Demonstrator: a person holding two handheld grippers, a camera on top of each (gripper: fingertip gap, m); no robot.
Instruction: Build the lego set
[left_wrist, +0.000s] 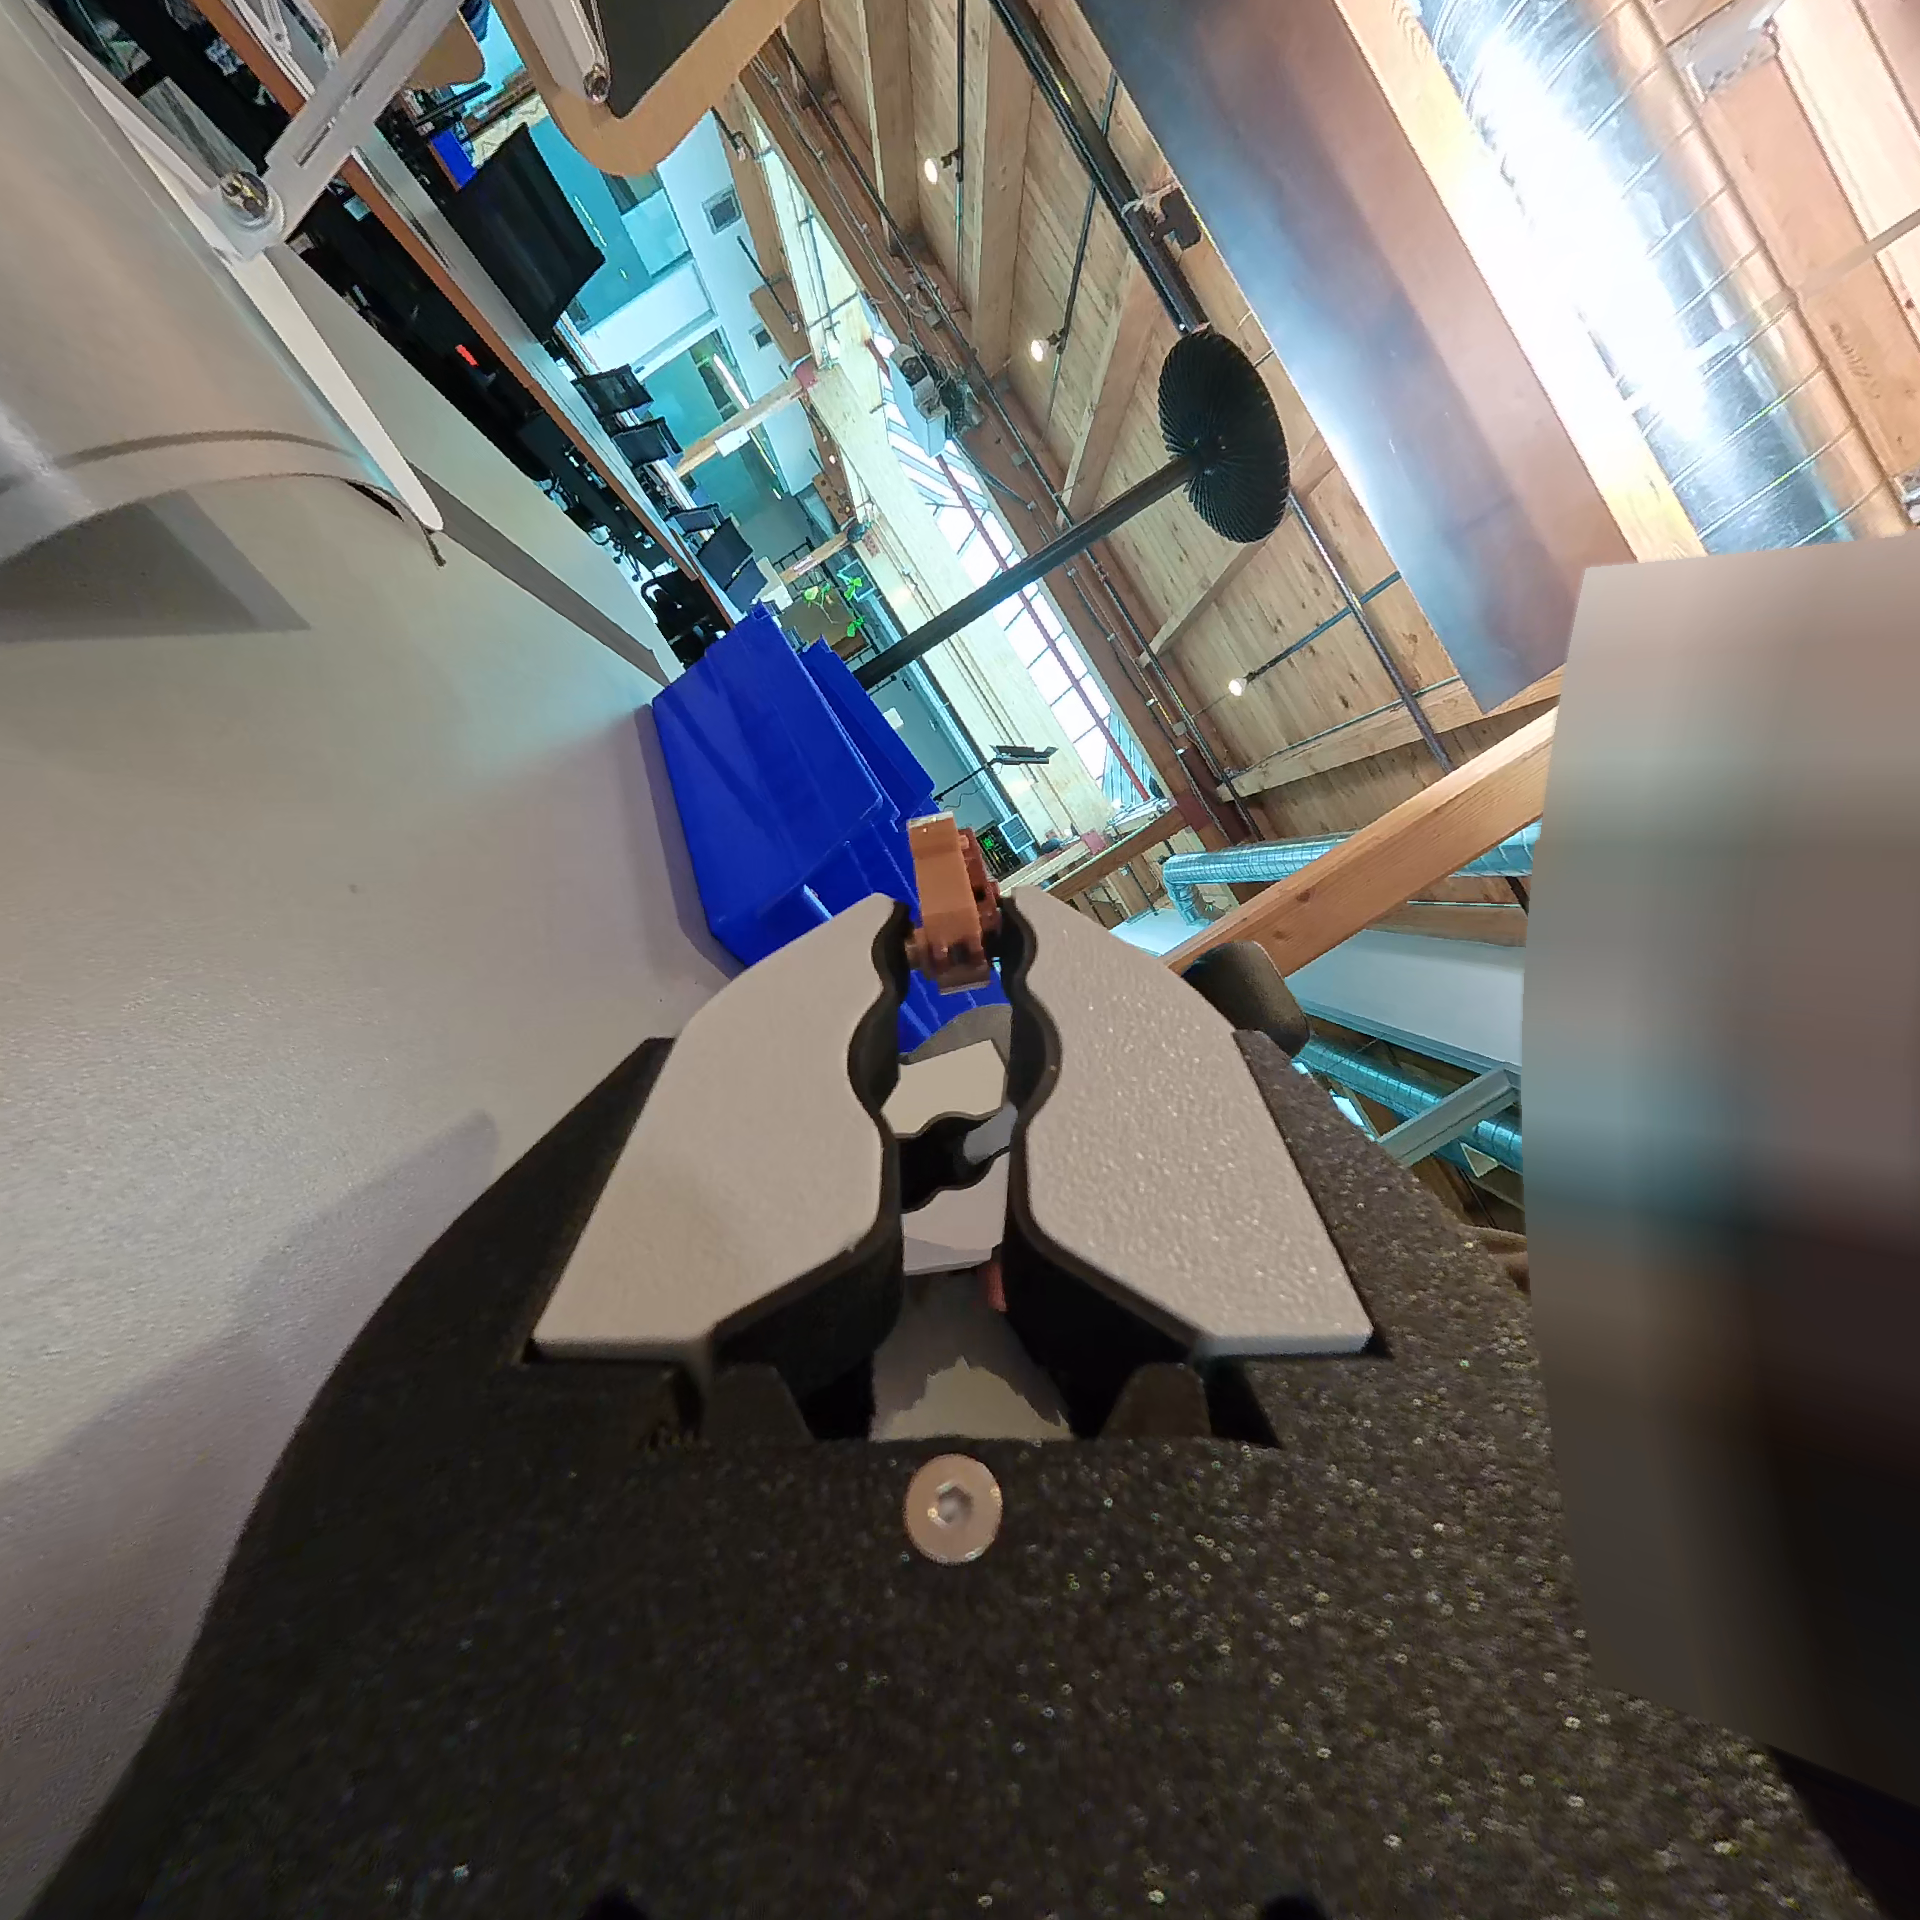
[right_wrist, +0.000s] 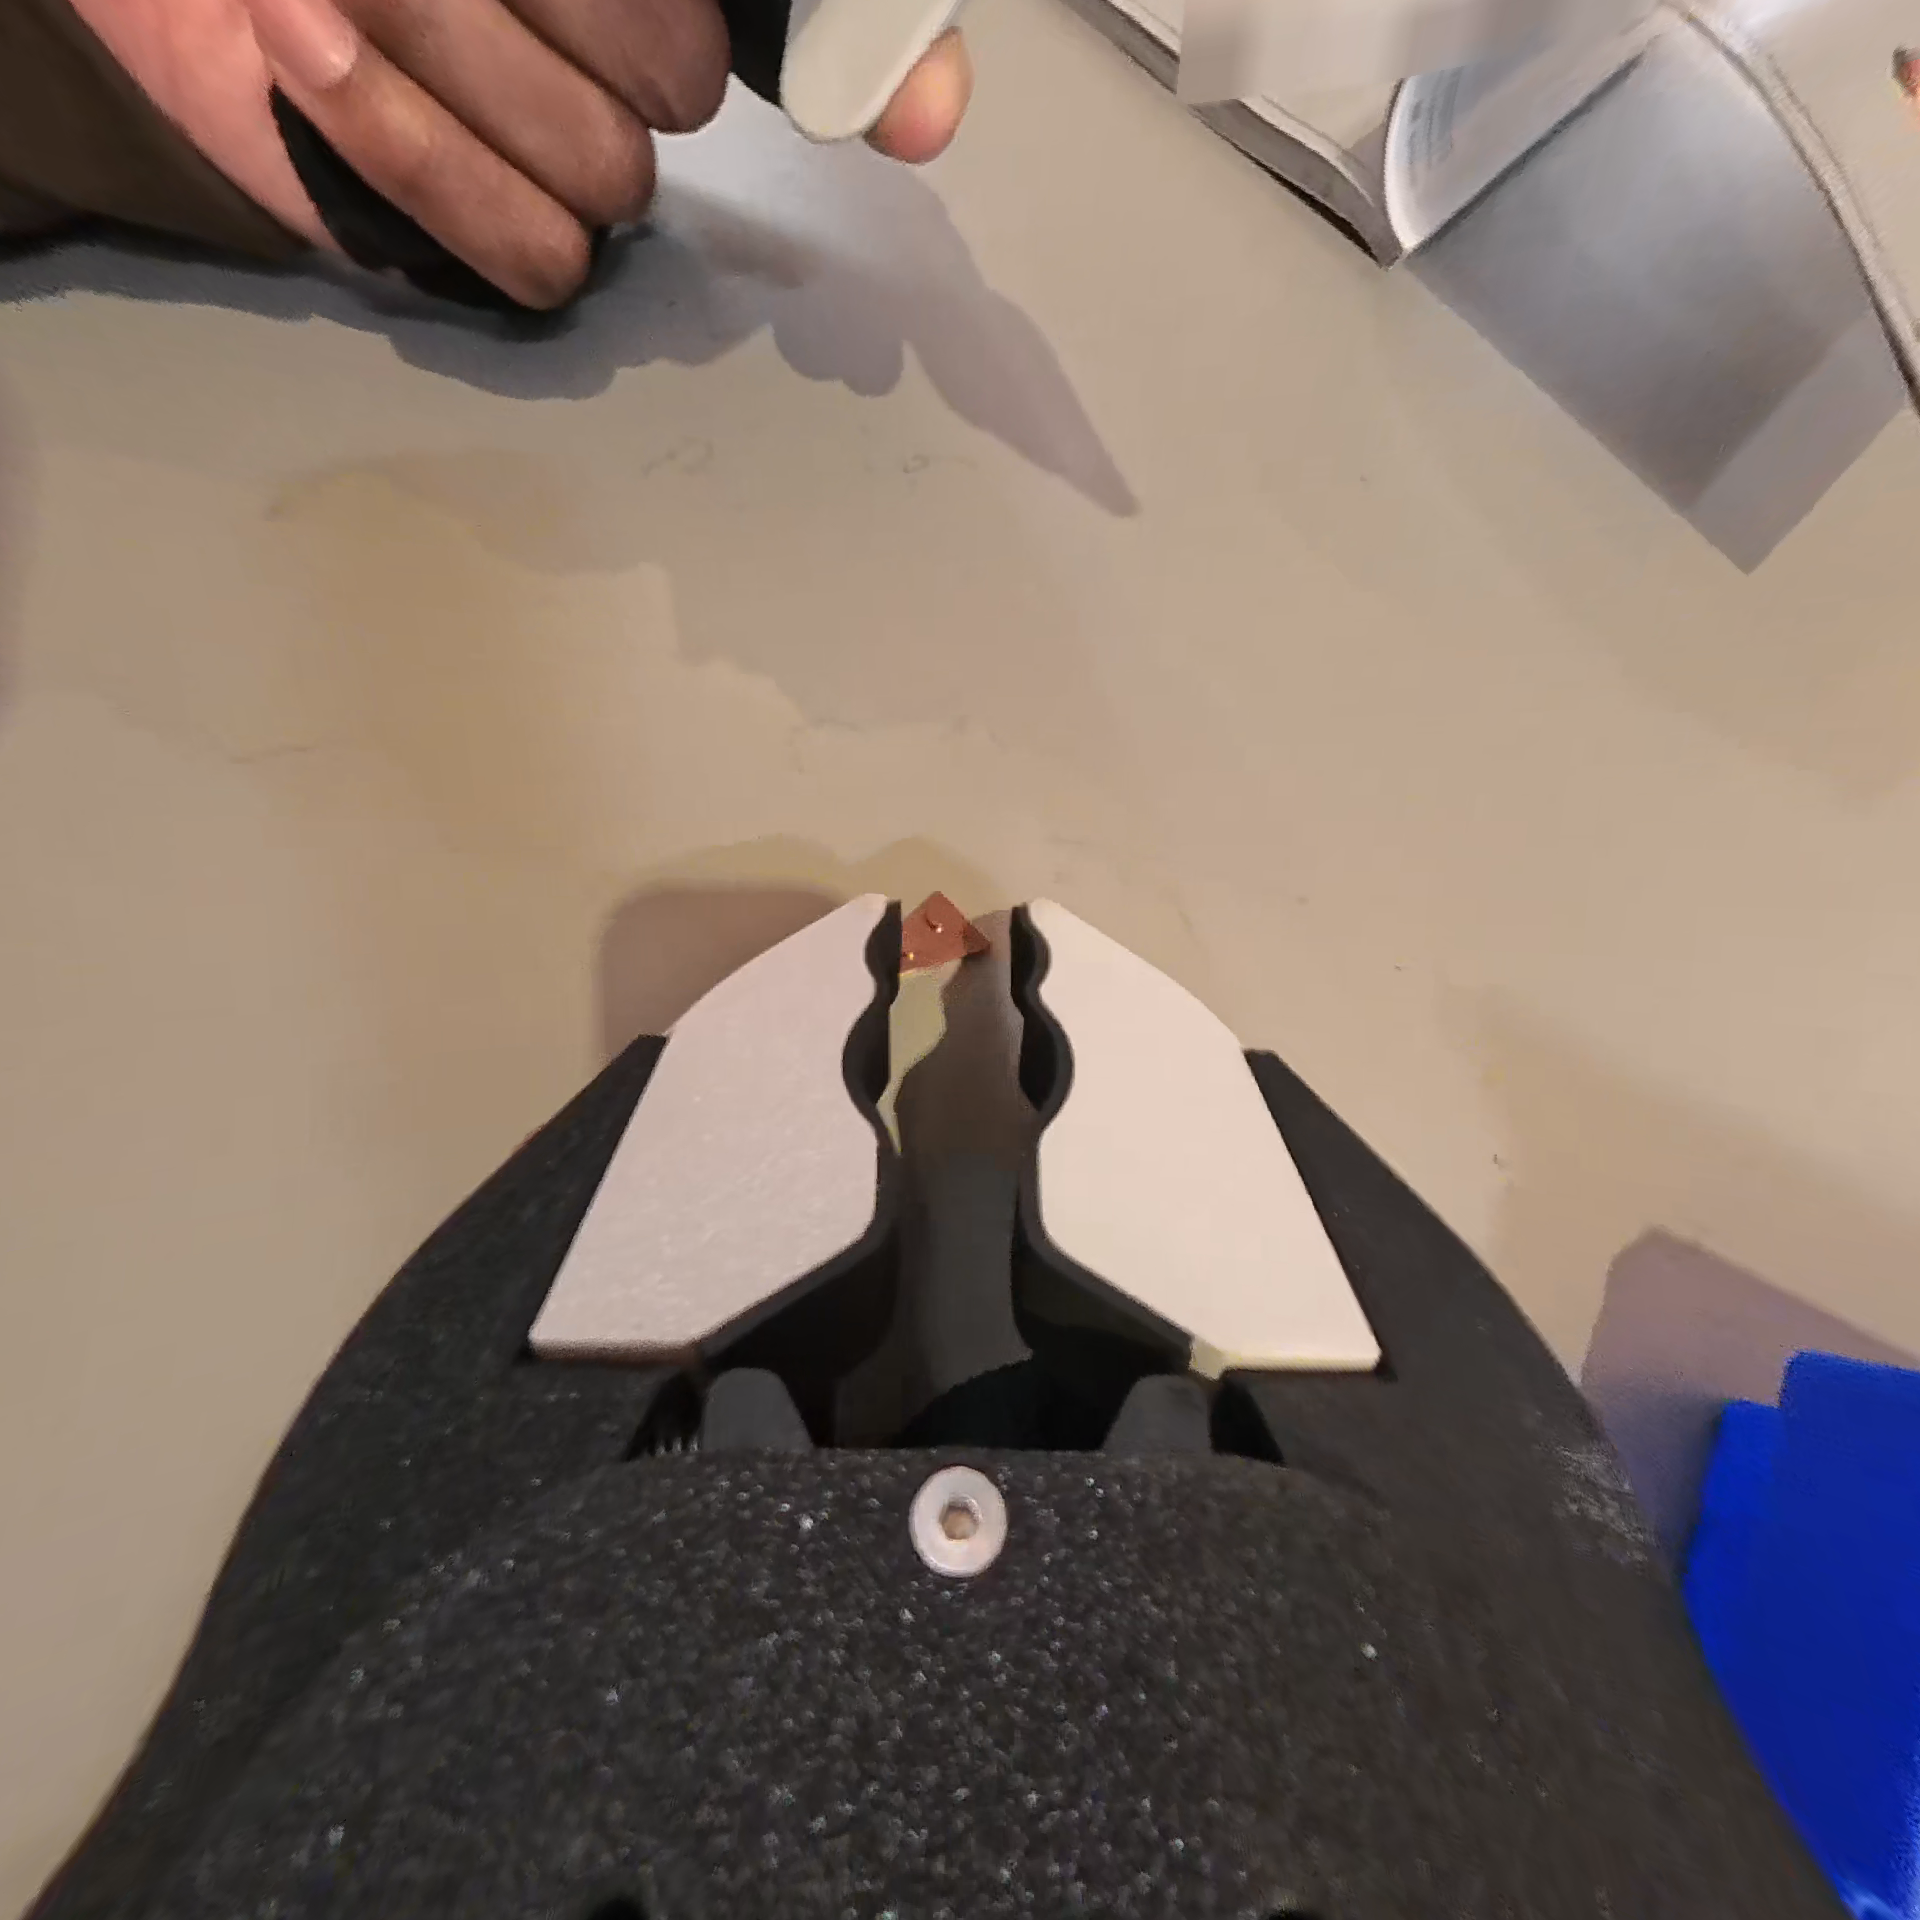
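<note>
In the left wrist view, my left gripper (left_wrist: 951, 920) is shut on a small brown lego assembly (left_wrist: 948, 883). It holds the assembly up off the grey table (left_wrist: 312, 883), which runs down the left of this tilted view. In the right wrist view, my right gripper (right_wrist: 951, 935) is low over the beige table (right_wrist: 935, 623). Its jaws are a little apart. A tiny brown lego piece (right_wrist: 935, 933) lies on the table between the tips, against the left finger, with a gap to the right finger.
Blue plastic bins (left_wrist: 790, 790) stand on the table behind the left gripper, and one (right_wrist: 1818, 1610) shows at the lower right of the right wrist view. A person's hand (right_wrist: 416, 135) grips the other gripper's handle at top left. An open booklet (right_wrist: 1558, 208) lies at top right. The tips of one gripper are about 15 cm away from the tips of the other.
</note>
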